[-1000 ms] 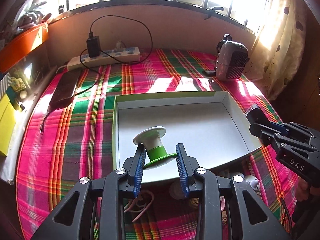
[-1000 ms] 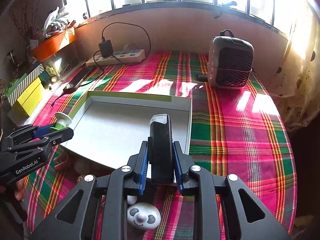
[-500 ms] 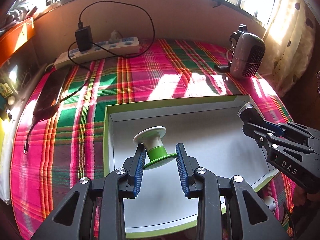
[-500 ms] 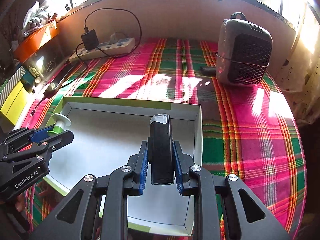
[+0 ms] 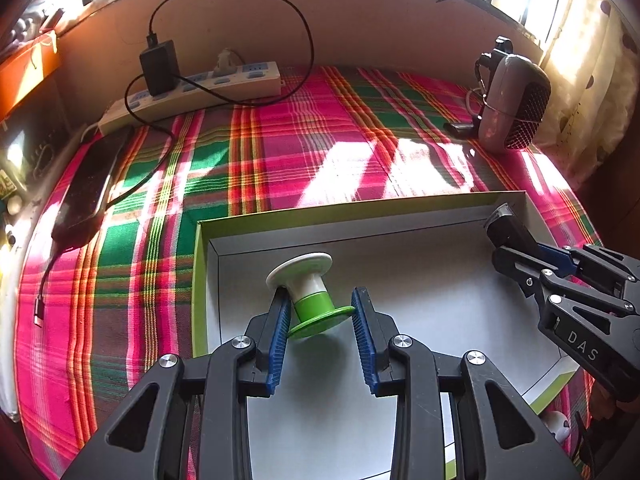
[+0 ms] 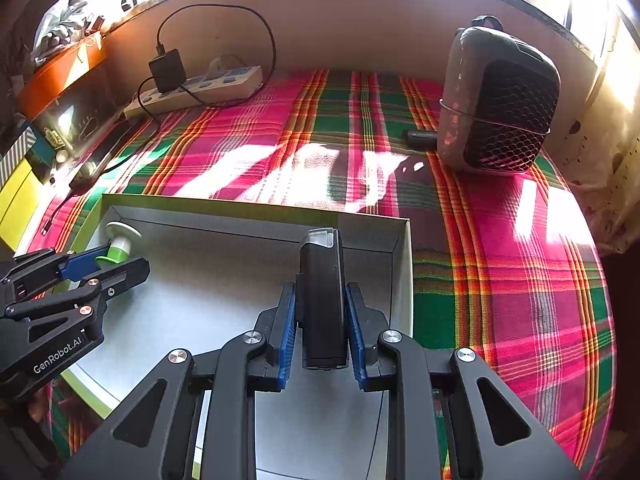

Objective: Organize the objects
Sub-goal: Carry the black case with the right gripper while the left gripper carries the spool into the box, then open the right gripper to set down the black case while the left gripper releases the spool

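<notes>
My left gripper (image 5: 320, 312) is shut on a green and white spool (image 5: 310, 292) and holds it over the far left part of a shallow white box with a green rim (image 5: 420, 264). My right gripper (image 6: 320, 316) is shut on a black oblong device with a clear tip (image 6: 322, 288) over the box's far right corner (image 6: 400, 248). Each gripper shows in the other's view: the right one (image 5: 520, 252) and the left one with the spool (image 6: 116, 250).
The box sits on a pink and green plaid cloth (image 5: 320, 152). A power strip with a charger (image 5: 192, 88), a dark phone (image 5: 92, 184) and a small grey heater (image 6: 500, 104) stand at the far side. A small white toy (image 5: 558, 426) lies near the box.
Both grippers have moved forward over the box with their objects still held. The spool and the black device now sit closer to the box's far wall.
</notes>
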